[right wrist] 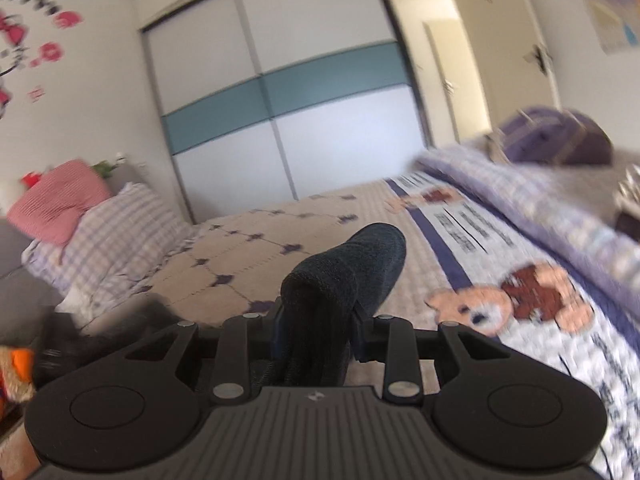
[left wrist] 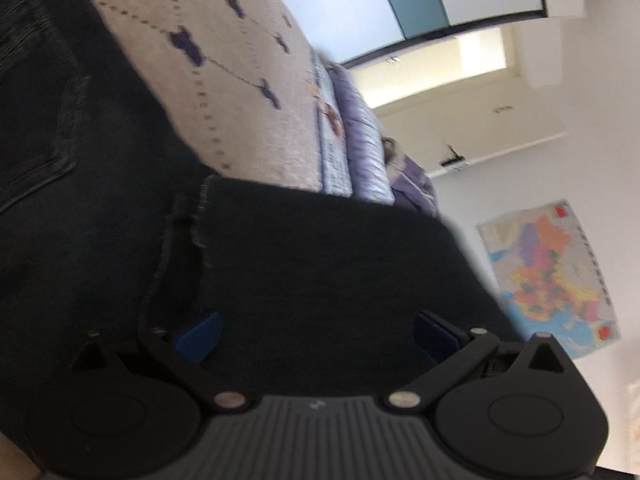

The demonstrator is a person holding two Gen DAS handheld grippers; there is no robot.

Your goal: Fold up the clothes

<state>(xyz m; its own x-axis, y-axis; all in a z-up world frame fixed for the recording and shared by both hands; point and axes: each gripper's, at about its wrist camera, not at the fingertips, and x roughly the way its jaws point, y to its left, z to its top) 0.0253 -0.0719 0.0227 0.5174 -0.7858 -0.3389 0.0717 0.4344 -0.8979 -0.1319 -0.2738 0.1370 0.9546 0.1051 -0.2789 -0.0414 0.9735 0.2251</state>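
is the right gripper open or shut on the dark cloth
Shut on it. In the right wrist view the right gripper has its blue-padded fingers pressed against both sides of a bunched fold of the dark garment, lifted above the bed.

The bed (right wrist: 320,216) wears a beige quilted cover (left wrist: 224,64) stitched with dark diamond marks. Left of that cover, at the bed's head, a lilac checked pillow (right wrist: 116,236) lies with a pink striped cushion (right wrist: 56,200) on top. Right of the cover lies a purple-and-white bear-print blanket (right wrist: 520,280). Dark jeans (left wrist: 100,200) lie across the cover, apparently partly lifted; blur hides the contact.
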